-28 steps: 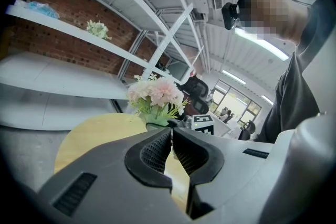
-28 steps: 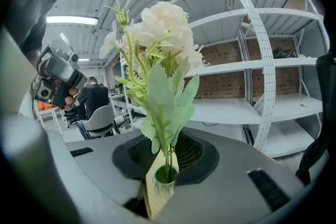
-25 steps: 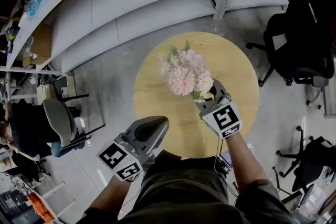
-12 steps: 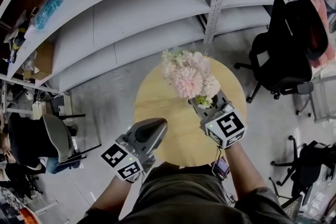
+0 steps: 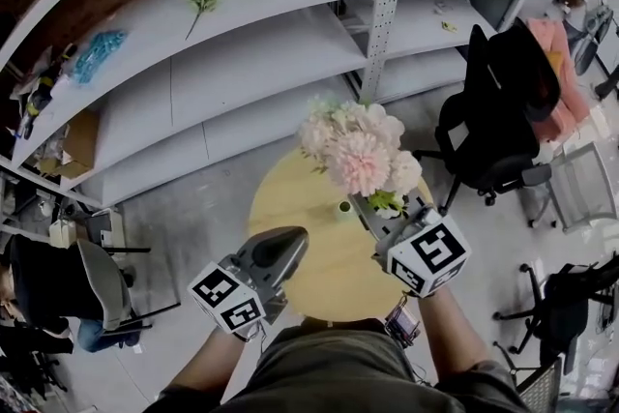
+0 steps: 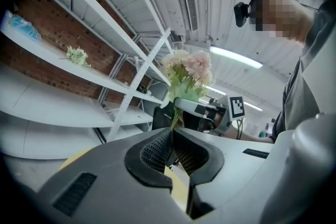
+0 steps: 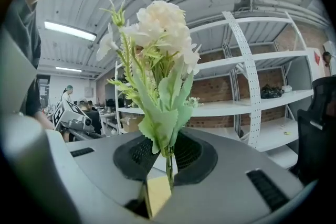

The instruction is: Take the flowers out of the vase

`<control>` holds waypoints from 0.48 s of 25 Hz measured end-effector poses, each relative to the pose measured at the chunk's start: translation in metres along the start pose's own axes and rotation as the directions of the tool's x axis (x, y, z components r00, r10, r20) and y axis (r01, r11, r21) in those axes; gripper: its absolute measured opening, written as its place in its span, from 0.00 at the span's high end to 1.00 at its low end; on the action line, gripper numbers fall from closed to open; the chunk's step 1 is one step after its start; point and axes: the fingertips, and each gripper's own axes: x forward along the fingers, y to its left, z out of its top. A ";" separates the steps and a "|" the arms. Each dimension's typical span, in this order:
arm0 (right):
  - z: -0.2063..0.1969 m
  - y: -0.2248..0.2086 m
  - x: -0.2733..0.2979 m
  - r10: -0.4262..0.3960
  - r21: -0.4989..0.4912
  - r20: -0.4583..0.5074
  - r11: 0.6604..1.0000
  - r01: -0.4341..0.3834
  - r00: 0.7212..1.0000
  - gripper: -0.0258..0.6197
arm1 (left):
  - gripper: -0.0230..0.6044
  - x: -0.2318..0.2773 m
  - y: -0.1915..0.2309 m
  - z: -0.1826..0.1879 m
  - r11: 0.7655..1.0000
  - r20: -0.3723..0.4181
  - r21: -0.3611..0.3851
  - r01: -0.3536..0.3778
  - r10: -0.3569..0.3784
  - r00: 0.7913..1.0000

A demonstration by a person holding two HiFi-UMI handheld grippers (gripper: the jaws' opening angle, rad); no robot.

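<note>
We've got the R gripper (image 7: 168,159) clamped on the stems (image 7: 169,178) of the flowers (image 5: 358,150). Their long axis is upright, w/ blooms above the jaws, over the far half of the round worktop (image 5: 290,208). A small green ring mid-worktop is prob. the vase (image 5: 343,206), and the stems look clear of it. The L gripper (image 6: 170,136), jaws together and empty, hangs at the worktop's near edge, so R is nearer. The worktop is bare wood, w/ shelves (image 5: 242,63) beyond it and an office chair (image 5: 493,111) to its right.

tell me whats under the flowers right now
The round table, with what looks like the vase standing on it. The flowers and the right gripper holding their stems cover the tabletop's far right part.
</note>
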 end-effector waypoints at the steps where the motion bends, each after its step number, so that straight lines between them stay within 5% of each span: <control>1: 0.005 0.004 -0.003 -0.001 -0.001 0.004 1.000 0.001 1.000 0.87 | 0.93 -0.001 -0.003 0.003 1.000 0.008 0.002 0.008 -0.008 1.000; 12: 0.020 0.028 -0.028 -0.027 0.035 0.015 0.999 0.027 1.000 0.87 | 0.93 -0.006 -0.016 0.019 0.996 0.039 0.072 0.045 -0.048 0.998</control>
